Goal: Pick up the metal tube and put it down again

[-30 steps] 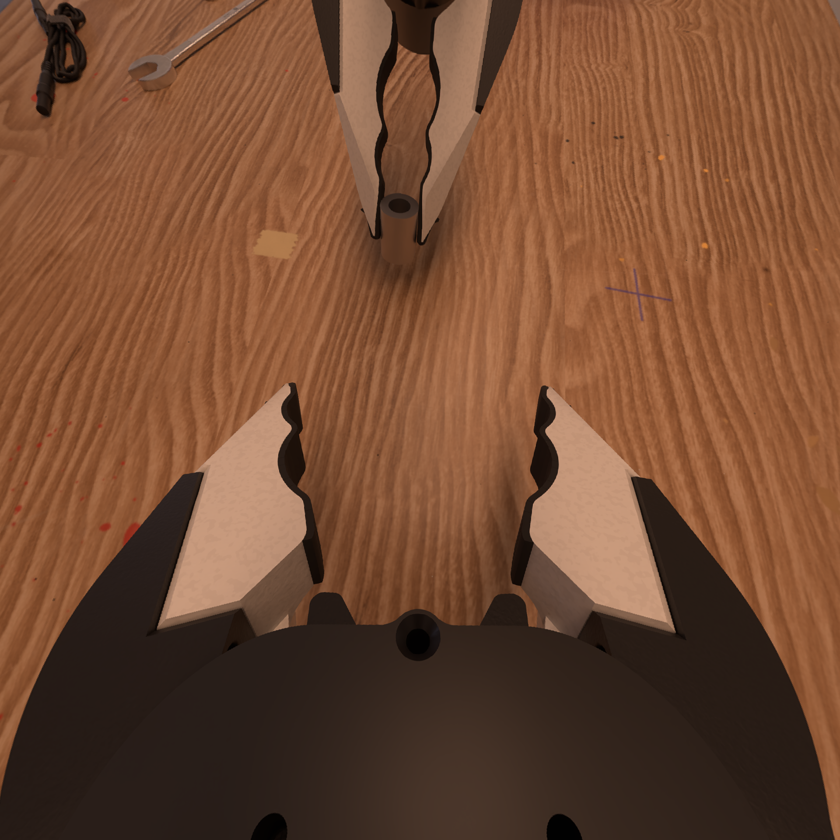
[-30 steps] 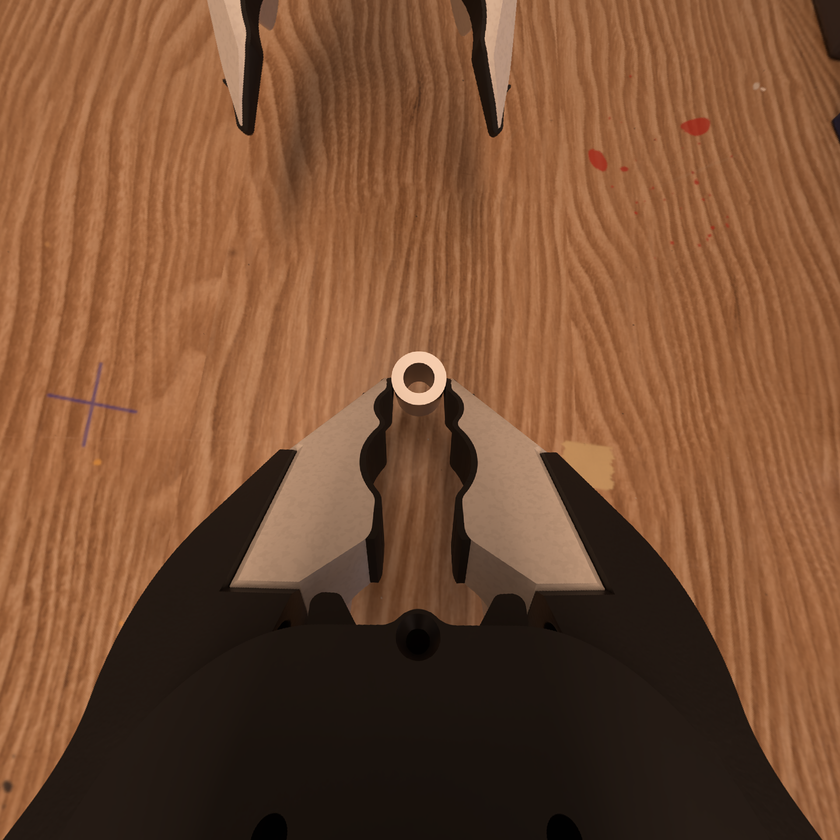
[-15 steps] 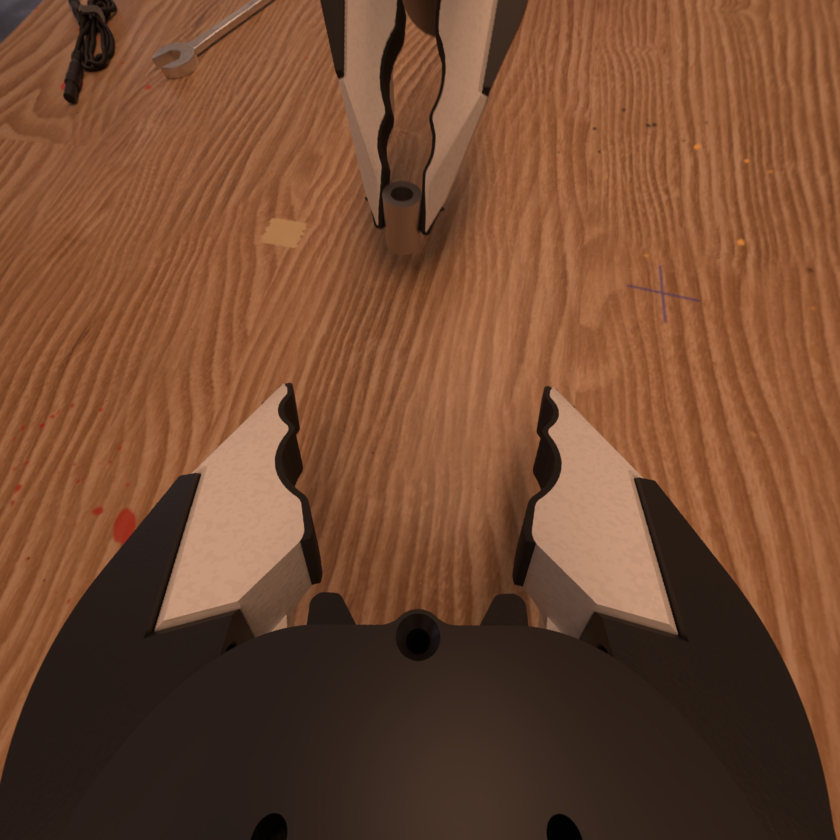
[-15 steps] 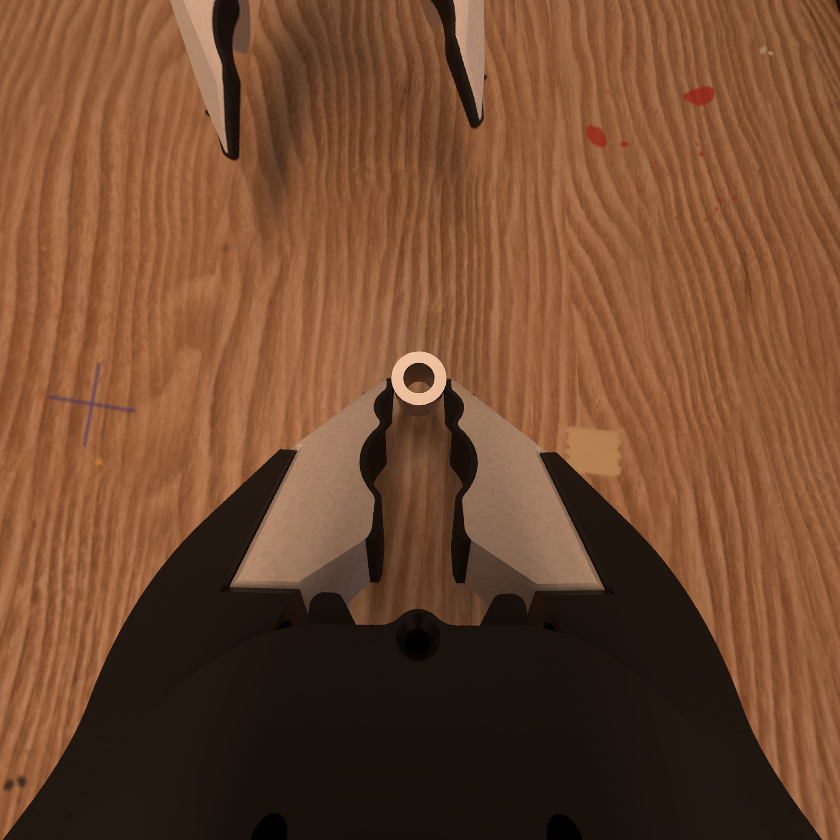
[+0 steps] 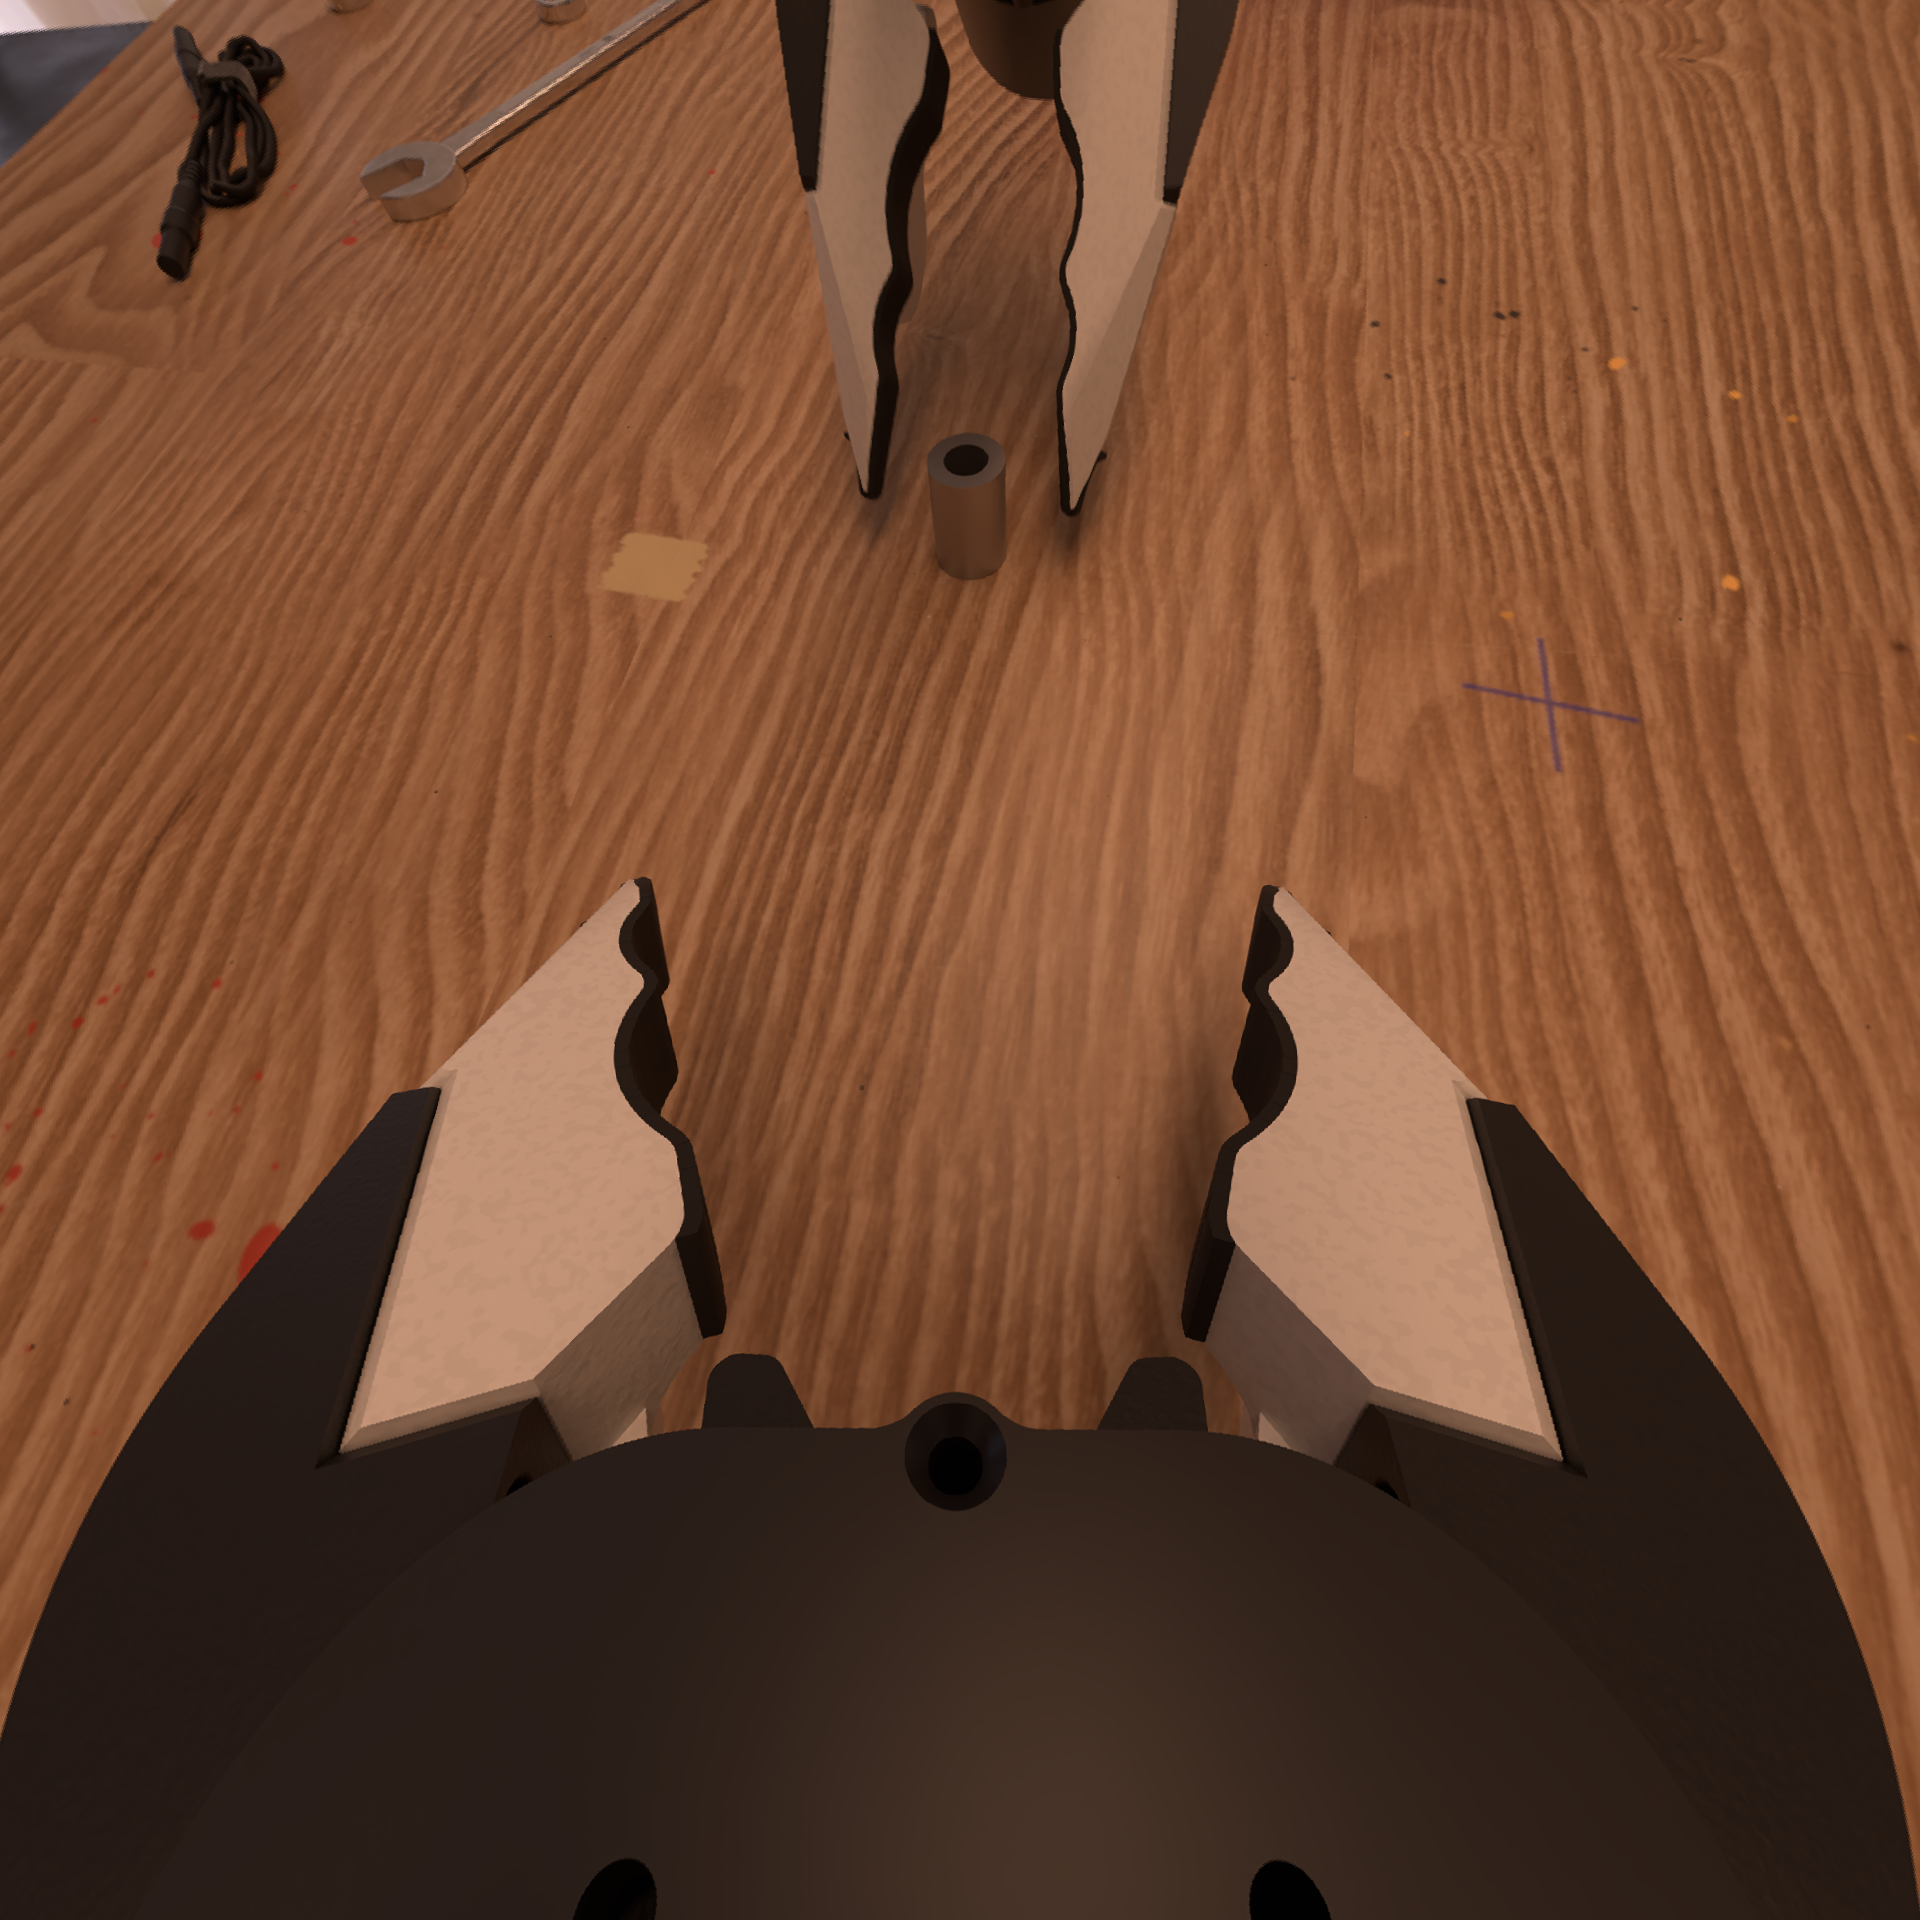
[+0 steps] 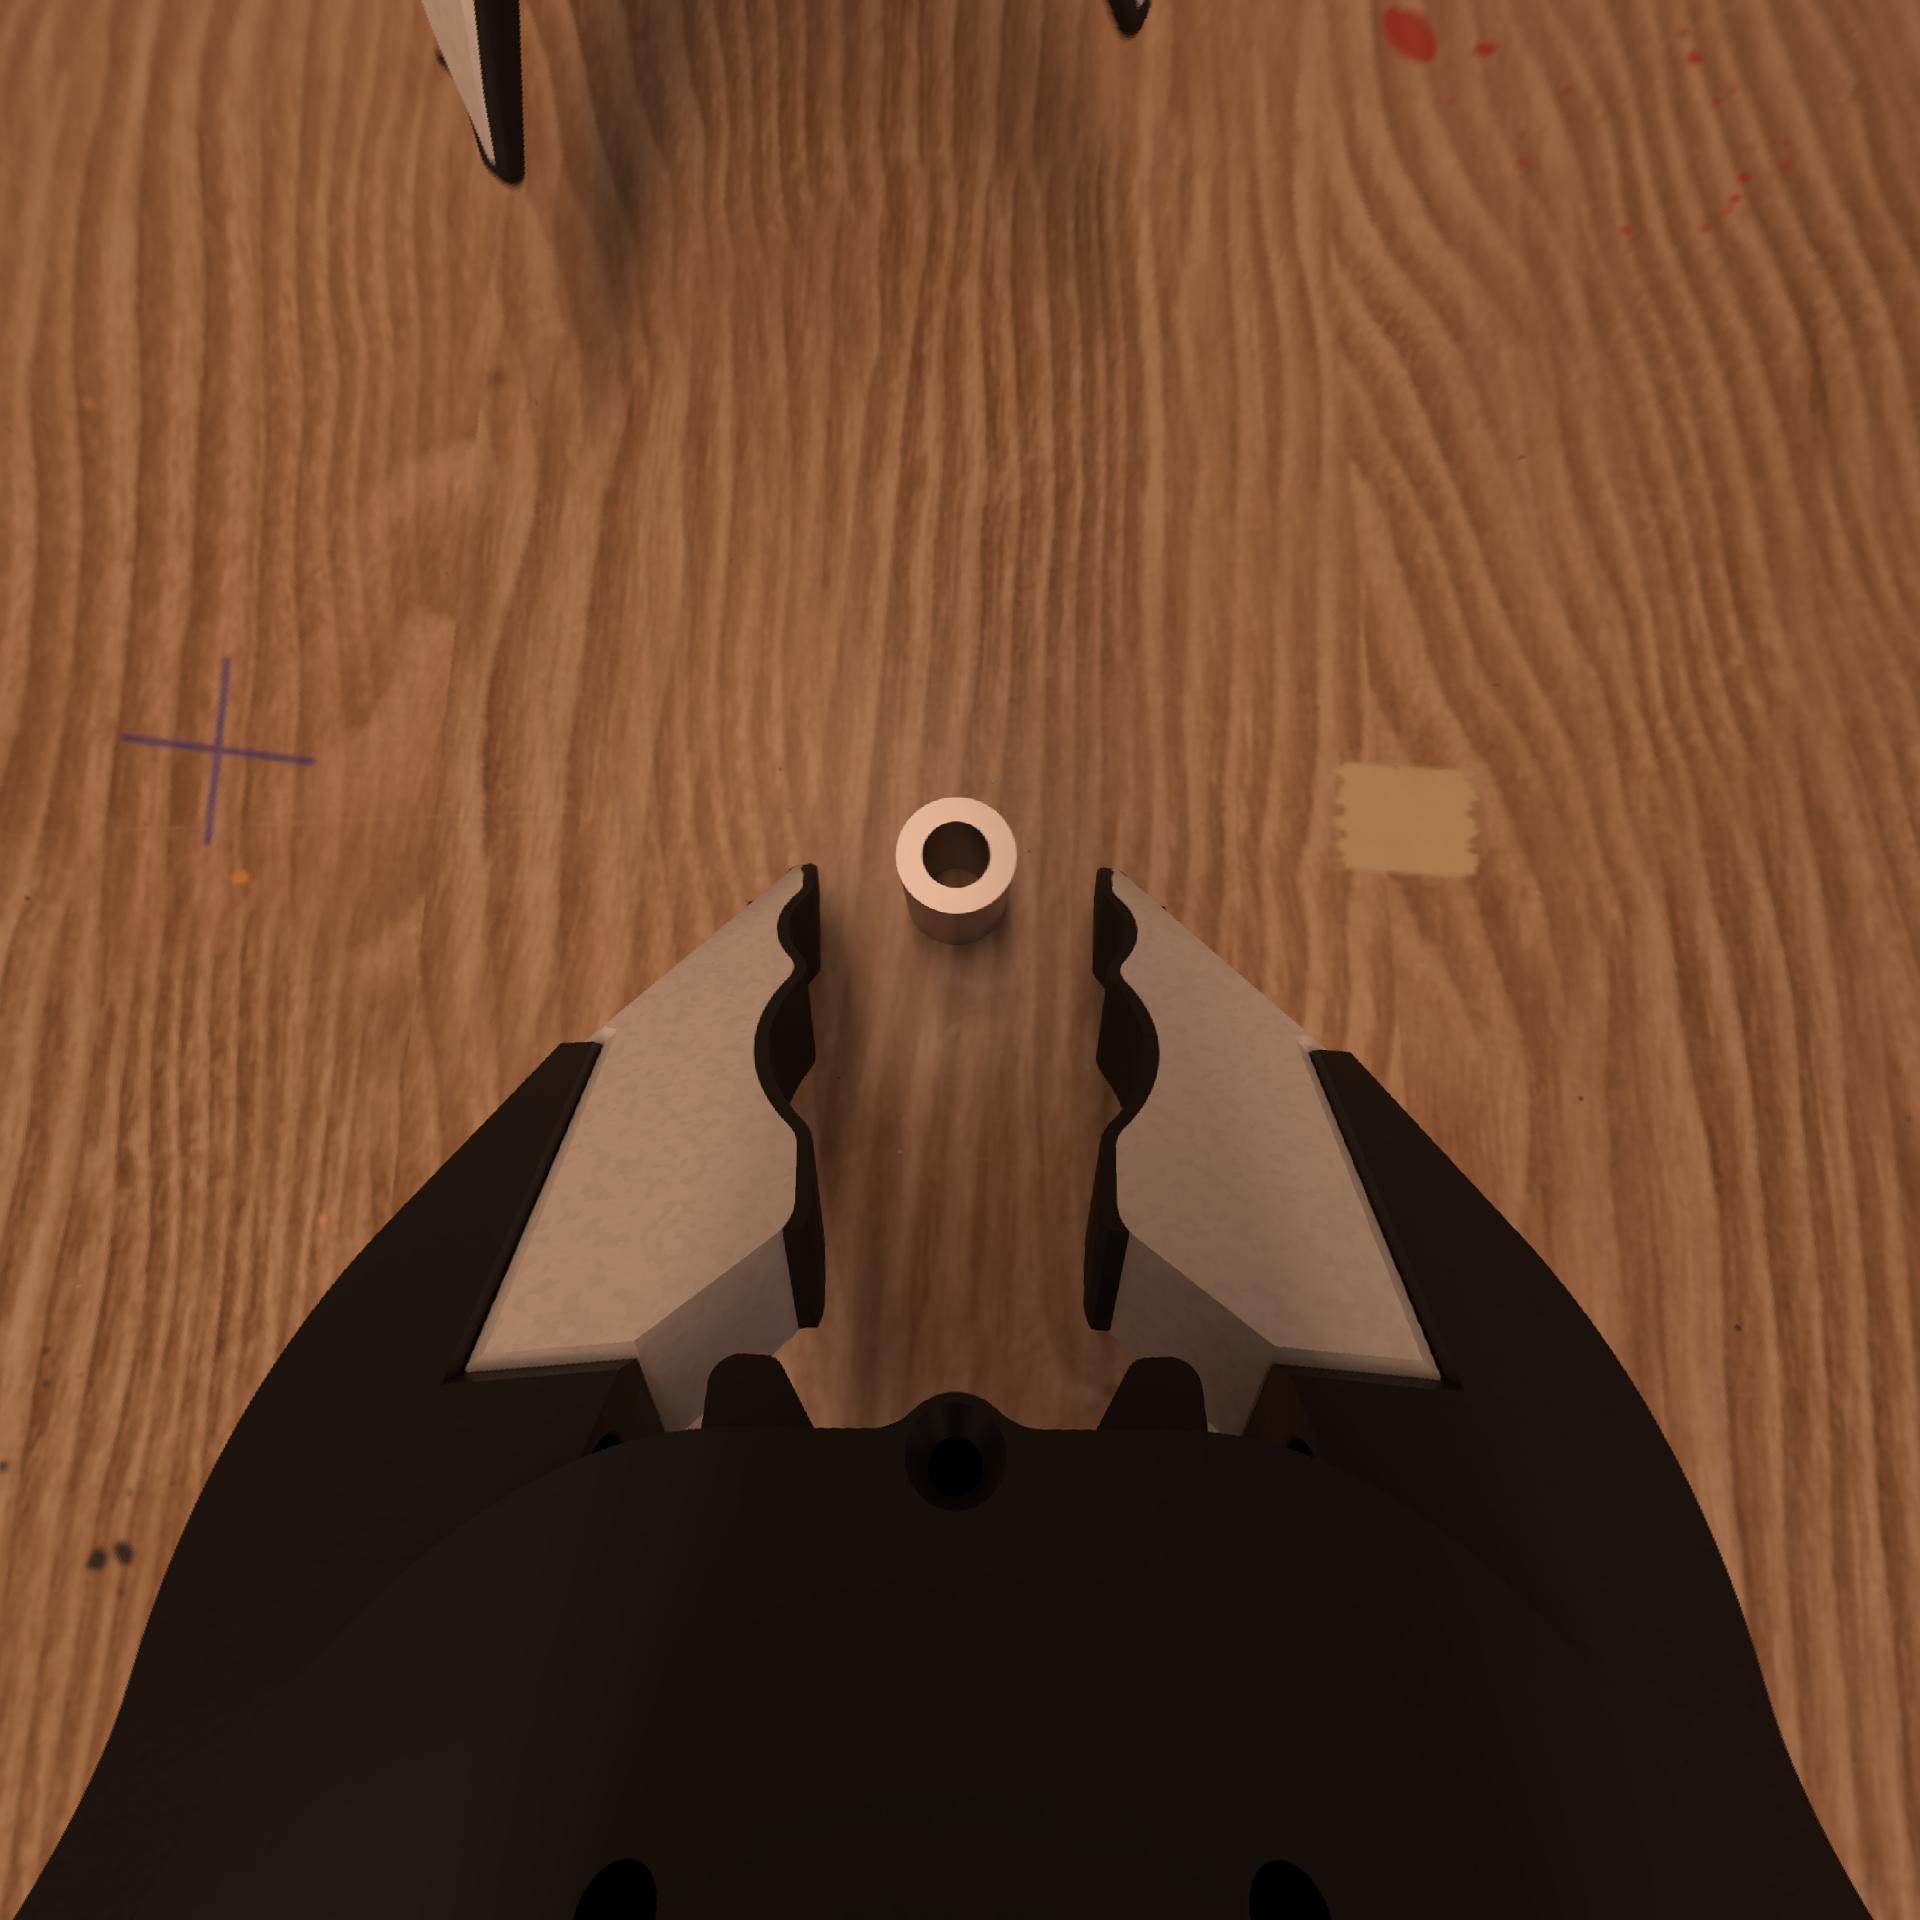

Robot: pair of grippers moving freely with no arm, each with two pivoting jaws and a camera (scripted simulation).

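The tube (image 6: 956, 871) stands upright on the wooden table (image 6: 1351, 468), its open end facing up, a short grey metal cylinder with a thick wall. The right gripper (image 6: 956, 883) is parted around it: its two pale fingers (image 6: 665, 1122) sit on either side of the tube with bare wood showing between each tip and the tube's wall, so nothing is gripped and nothing touches. In the left wrist view the same gripper (image 5: 971, 488) points down at the table with its tips close to the surface, and the tube (image 5: 968, 517) stands between and slightly in front of them, free on both sides. The left gripper (image 5: 956, 894) is spread wide with nothing between its fingers (image 5: 540, 1143), and it hangs over bare wood well apart from the tube. In the right wrist view only its fingertips (image 6: 488, 104) show at the top edge. A tan patch (image 6: 1405, 821) lies on the table near the tube to one side, and a thin purple cross (image 6: 216, 750) is drawn farther off on the other. Red specks (image 6: 1411, 36) dot the wood beyond the patch. At the far edge of the table in the left wrist view lie a wrench (image 5: 488, 135) and, beside it, a coiled black cable (image 5: 223, 145).
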